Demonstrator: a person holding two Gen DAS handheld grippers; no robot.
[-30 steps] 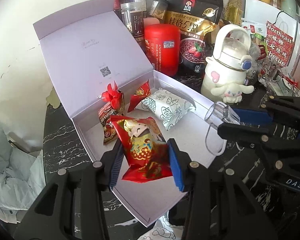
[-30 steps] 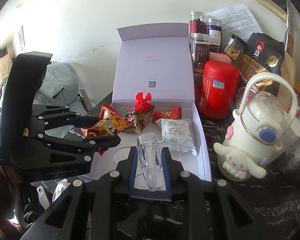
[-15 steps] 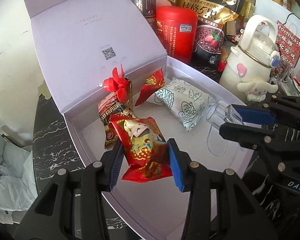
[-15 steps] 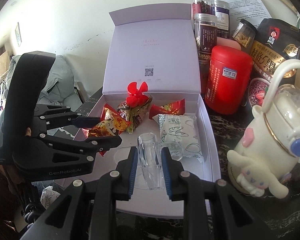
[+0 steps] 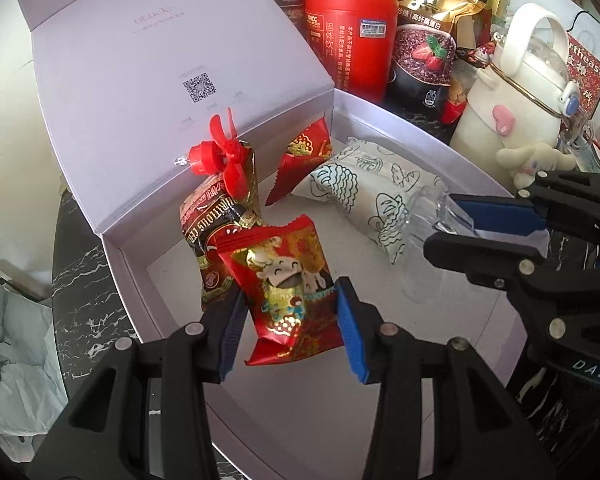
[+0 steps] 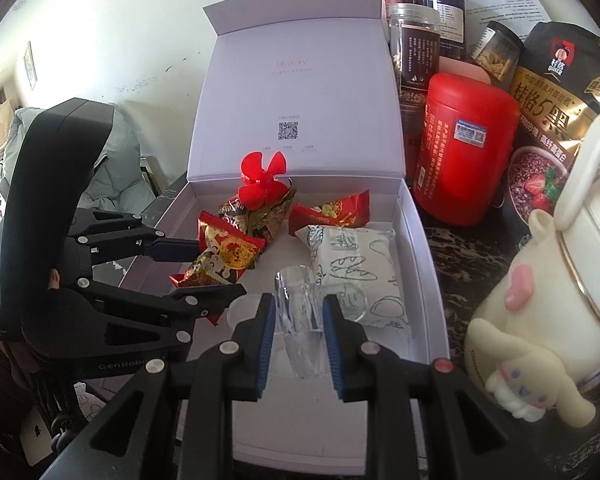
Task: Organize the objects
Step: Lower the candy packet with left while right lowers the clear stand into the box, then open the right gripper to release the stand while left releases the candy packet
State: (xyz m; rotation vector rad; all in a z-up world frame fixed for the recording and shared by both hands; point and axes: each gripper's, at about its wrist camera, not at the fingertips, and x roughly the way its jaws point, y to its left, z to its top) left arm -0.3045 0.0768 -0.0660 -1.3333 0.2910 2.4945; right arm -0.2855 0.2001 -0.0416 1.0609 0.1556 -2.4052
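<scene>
Item one, the red snack packet (image 5: 290,292): your left gripper (image 5: 290,312) clamps it between its blue pads, above the near left part of the open white box (image 5: 480,184). Item two, the clear glass cup (image 6: 300,320): your right gripper (image 6: 298,332) pinches it with the jaws drawn narrow, over the box floor just beside the white illustrated pouch (image 6: 354,268). Inside the box, toward the raised lid (image 6: 300,92), you have a dark gold-lettered packet (image 5: 216,224) topped by a red plastic fan (image 5: 224,152), and a second small red packet (image 5: 300,152) leaning at the back wall. Outside the box, to its right on the dark marbled counter (image 5: 84,292): a red canister (image 6: 464,160), a black oat bag (image 6: 560,92), clear spice jars (image 6: 414,52), and a cream cartoon-dog bottle (image 6: 560,304).
</scene>
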